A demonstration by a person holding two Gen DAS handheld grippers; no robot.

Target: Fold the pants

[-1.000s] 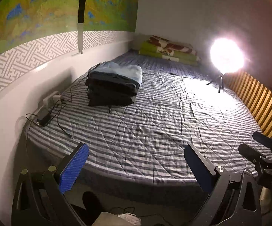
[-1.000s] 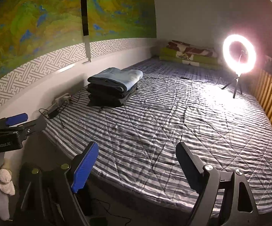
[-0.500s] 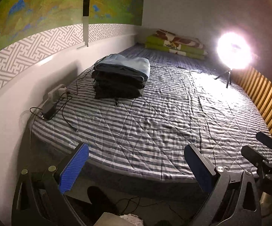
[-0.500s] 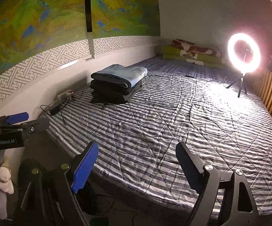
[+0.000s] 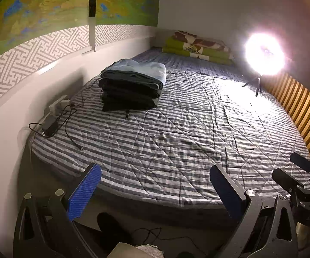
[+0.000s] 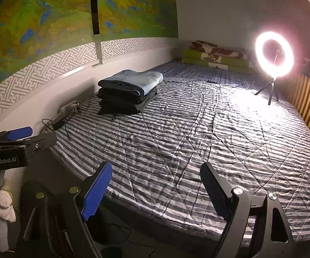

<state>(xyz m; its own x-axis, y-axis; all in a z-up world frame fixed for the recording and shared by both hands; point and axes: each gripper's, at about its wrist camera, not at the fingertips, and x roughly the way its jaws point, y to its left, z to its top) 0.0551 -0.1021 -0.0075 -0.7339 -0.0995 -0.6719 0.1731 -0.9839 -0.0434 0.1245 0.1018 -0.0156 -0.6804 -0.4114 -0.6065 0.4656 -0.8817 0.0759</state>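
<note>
1. Your folded pants sit in a neat stack on the striped bed, over by the wall (light blue pair on top, darker ones under it). Looks to me like the folding is pretty much done; no loose pair shows anywhere on the bed.
2. Your left gripper and right gripper both hang over the near edge of the bed, jaws wide apart, nothing between them.
3. Only writing I can read: "GenRobot.AI" on the left gripper's body in your right-hand view.
</note>
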